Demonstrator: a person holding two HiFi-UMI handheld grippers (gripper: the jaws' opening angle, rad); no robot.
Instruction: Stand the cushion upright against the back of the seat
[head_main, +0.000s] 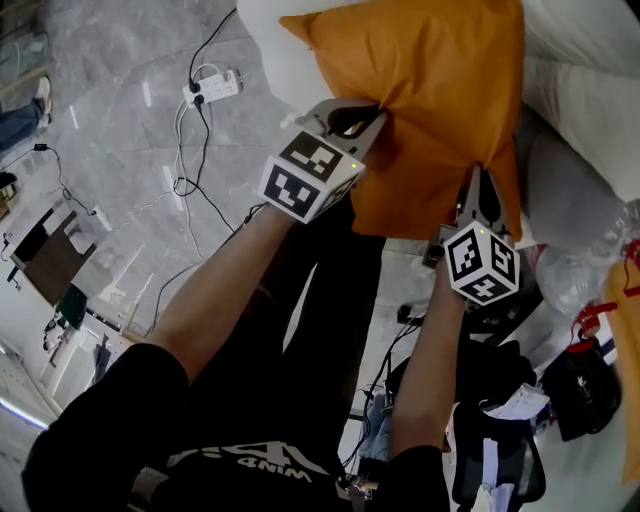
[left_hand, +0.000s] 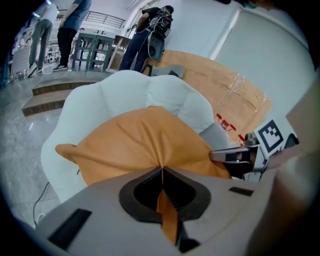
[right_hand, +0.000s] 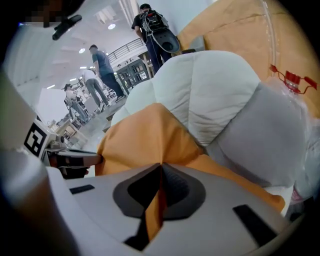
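Observation:
An orange cushion (head_main: 430, 100) lies on the white scalloped seat (left_hand: 130, 92), its near edge lifted. My left gripper (head_main: 375, 115) is shut on the cushion's near left edge; orange fabric (left_hand: 167, 210) is pinched between its jaws. My right gripper (head_main: 480, 185) is shut on the near right edge, with a fold of fabric (right_hand: 155, 212) between its jaws. In the left gripper view the cushion (left_hand: 140, 145) bulges up in front of the seat's back. In the right gripper view the cushion (right_hand: 145, 145) rests below the white backrest (right_hand: 210, 90).
A grey cushion (right_hand: 260, 135) lies on the seat's right side. A power strip (head_main: 212, 88) and cables trail on the marble floor at left. Bags and clutter (head_main: 520, 400) sit near my feet at right. People stand (left_hand: 70, 30) in the background, and brown paper-wrapped panels (left_hand: 225, 95) lean behind the seat.

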